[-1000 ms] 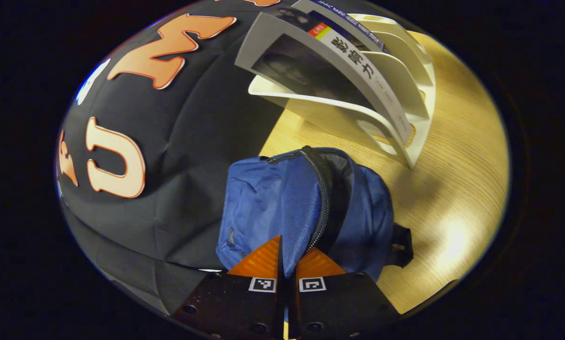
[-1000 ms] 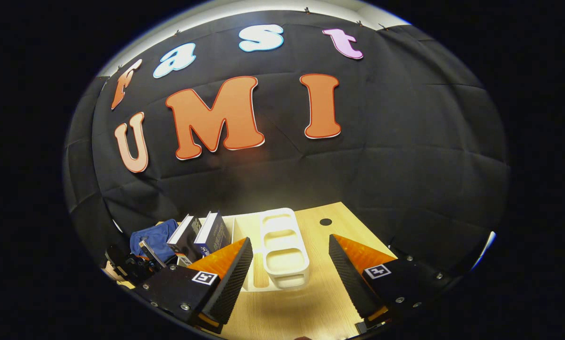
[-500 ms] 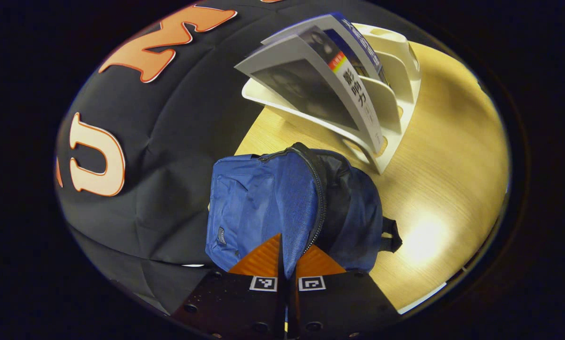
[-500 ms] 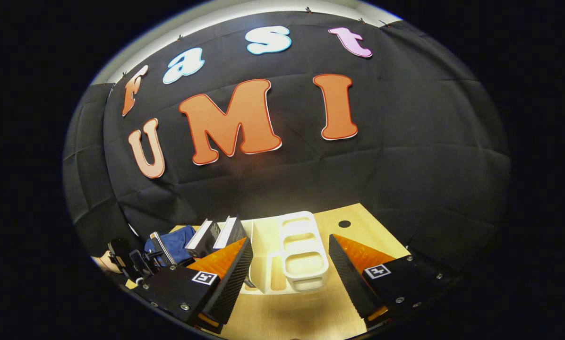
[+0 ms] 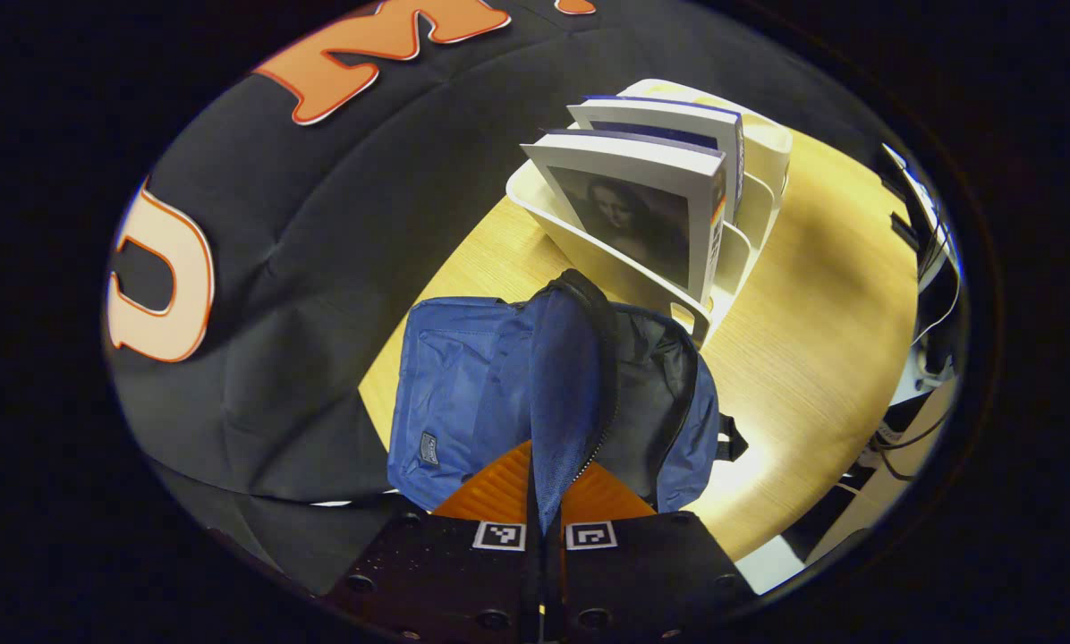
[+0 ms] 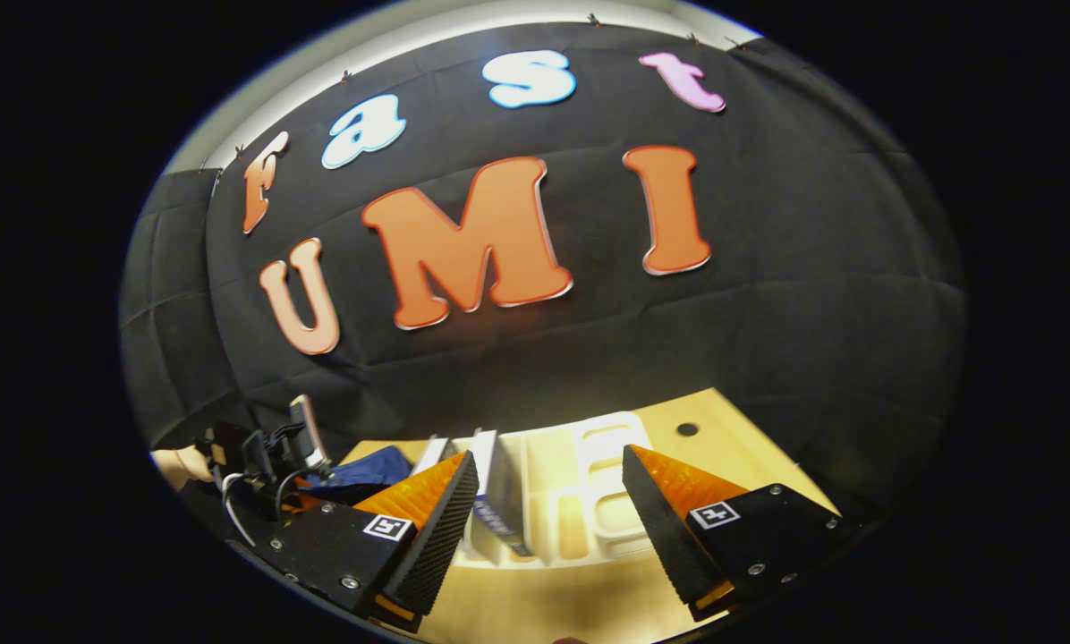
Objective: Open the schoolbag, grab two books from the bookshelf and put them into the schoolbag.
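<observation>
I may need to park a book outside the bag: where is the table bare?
Bare wood lies right of the schoolbag and bookshelf, out to the table edge. It is crowded where the bag meets the shelf and books; the left claw pinches the flap.

I see warm, yellowish light falling from above onto the wooden table (image 5: 821, 331), with a bright glare patch beside the schoolbag (image 5: 463, 394) in the left gripper view. The bookshelf (image 6: 589, 483) looks washed out and slightly soft in the right gripper view, while the cloth wall behind stays dim. Fisheye bending curves the table edge and stretches everything near the rim. The books (image 5: 651, 206) cast a soft shadow onto the table.
</observation>
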Demonstrator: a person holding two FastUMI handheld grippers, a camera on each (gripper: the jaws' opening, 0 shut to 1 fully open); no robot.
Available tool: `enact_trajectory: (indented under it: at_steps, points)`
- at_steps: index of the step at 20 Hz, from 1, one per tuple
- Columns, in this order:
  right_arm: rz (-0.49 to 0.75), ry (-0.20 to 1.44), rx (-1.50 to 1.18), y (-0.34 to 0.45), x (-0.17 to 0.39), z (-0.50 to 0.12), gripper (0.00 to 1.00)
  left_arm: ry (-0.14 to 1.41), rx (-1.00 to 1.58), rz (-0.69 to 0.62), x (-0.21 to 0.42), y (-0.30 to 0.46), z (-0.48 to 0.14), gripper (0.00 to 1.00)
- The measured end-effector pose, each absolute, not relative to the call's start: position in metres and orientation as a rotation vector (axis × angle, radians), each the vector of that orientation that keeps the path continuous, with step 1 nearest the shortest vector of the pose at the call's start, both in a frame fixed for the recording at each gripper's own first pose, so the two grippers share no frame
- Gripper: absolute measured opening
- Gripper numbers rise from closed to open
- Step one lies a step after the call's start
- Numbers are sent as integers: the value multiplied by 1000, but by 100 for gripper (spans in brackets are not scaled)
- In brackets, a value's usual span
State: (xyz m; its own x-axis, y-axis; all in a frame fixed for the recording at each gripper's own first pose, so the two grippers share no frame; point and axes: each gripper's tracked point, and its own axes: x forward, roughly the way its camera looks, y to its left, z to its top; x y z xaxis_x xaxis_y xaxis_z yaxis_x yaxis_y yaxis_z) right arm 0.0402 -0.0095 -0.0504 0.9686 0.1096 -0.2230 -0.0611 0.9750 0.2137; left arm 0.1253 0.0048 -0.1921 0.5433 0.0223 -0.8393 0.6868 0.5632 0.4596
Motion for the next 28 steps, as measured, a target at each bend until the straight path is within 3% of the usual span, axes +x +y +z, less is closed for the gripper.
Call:
enact_trajectory:
  at_steps: [3,7,14,20,28]
  points:
    - [144,289,216,28,57,-43,97,967,847,-550,133,14,-183,2]
    - [244,491,196,93,82,-62,97,1028,718,-658,140,19,-174,2]
    - [273,826,145,169,148,-107,97,1064,590,-741,155,32,-167,2]
    - [144,1035,18,176,186,-163,98,1066,536,-785,157,37,-170,2]
    - [111,1187,-39,170,192,-202,98,1060,518,-820,162,39,-177,2]
